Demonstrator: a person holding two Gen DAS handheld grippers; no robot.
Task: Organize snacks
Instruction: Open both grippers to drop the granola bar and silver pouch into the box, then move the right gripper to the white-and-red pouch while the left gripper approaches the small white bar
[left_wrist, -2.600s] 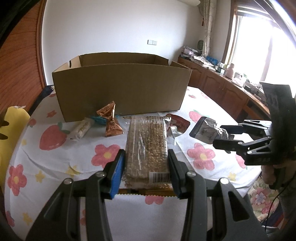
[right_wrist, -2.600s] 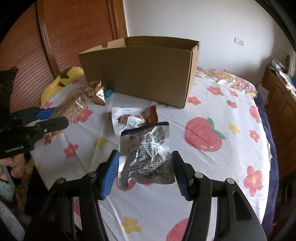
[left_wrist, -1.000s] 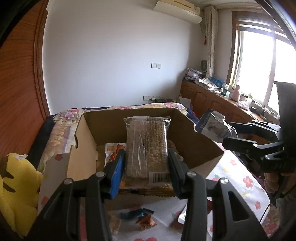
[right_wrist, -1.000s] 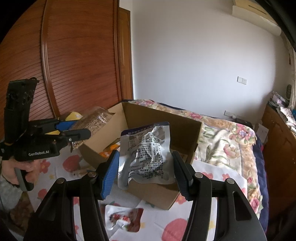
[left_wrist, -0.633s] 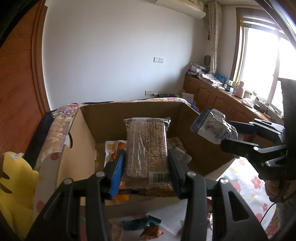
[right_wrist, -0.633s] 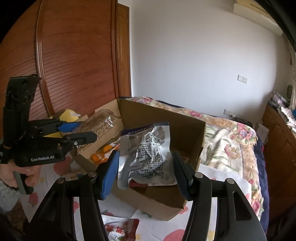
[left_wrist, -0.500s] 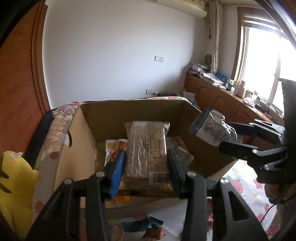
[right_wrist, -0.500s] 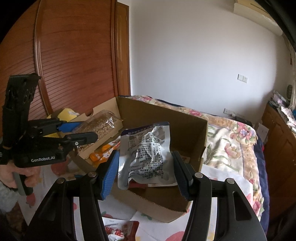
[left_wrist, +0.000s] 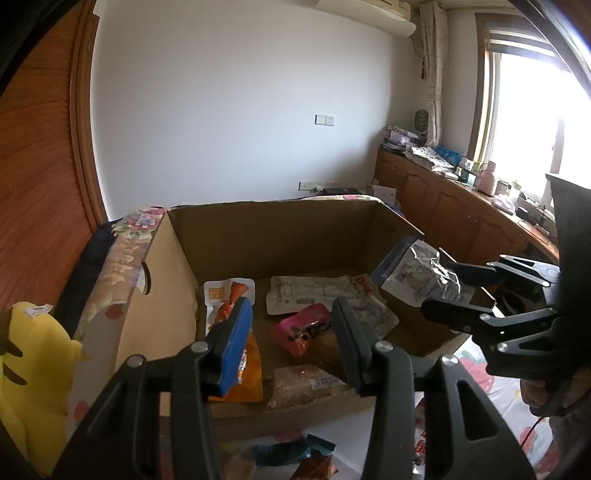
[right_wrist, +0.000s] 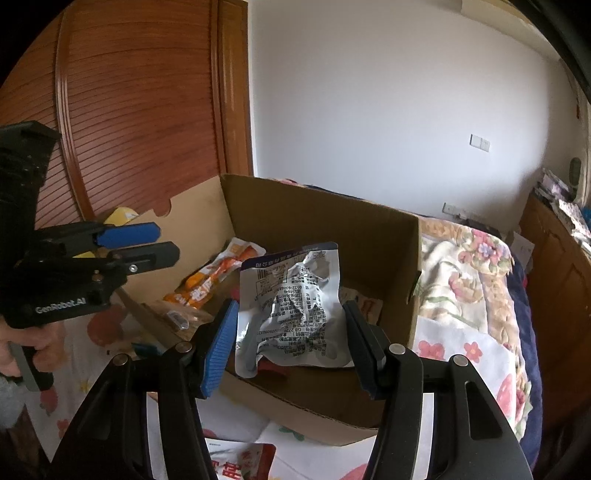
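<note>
The grain bar pack (left_wrist: 308, 384) lies flat on the floor of the cardboard box (left_wrist: 162, 295), against the box's near wall, directly below the left claw (left_wrist: 291, 339), whose jaws stand apart and empty above the box. Beside the bar, toward the box's left wall, lies an orange snack packet (left_wrist: 243, 365); past it, mid-box, sit a pink wrapper (left_wrist: 303, 326) and a white printed pouch (left_wrist: 314, 293). The right claw (right_wrist: 291, 343) is clamped on a crumpled silver foil pouch (right_wrist: 295, 302), held over the box's right side. In front of the box, a teal wrapper (left_wrist: 291, 450) lies on the flowered table (left_wrist: 491, 391).
</note>
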